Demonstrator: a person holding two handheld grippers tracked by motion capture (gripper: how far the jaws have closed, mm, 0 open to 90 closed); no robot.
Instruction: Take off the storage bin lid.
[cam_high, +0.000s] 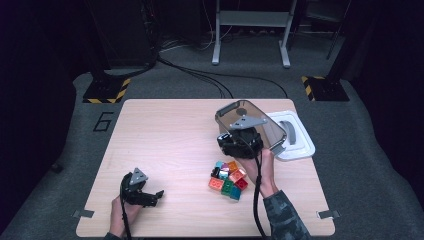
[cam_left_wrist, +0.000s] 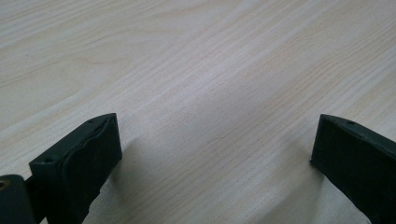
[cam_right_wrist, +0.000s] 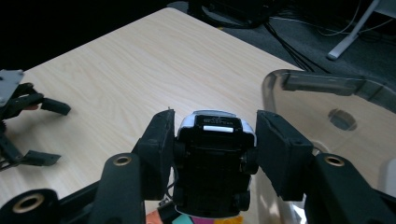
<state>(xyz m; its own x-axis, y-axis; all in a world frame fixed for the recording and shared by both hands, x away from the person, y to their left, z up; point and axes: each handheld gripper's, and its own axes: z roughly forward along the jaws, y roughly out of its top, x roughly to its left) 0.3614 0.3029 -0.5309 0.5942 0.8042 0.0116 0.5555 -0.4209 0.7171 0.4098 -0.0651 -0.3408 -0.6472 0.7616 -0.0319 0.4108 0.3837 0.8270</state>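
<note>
My right tongs (cam_right_wrist: 212, 140) clamp a black toy car (cam_right_wrist: 212, 163) beside the clear bin (cam_right_wrist: 327, 107); left tongs (cam_left_wrist: 212, 158) gape empty over the bench (cam_left_wrist: 196, 70)

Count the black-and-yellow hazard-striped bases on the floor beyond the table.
2: one striped base beyond the table's far-left corner, another beyond its far-right corner. The dark surroundings could hide more.

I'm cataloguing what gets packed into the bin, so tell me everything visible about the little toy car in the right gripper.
The toy car shows its dark underside, looks like plastic, with a white body edge at the top and small black wheels at the sides. A pale label with unreadable print sits near its upper end. It stands on end between the jaws of the right gripper, whose pads press its two flanks. It hangs lifted above the coloured blocks, beside the clear bin, touching nothing else.
</note>
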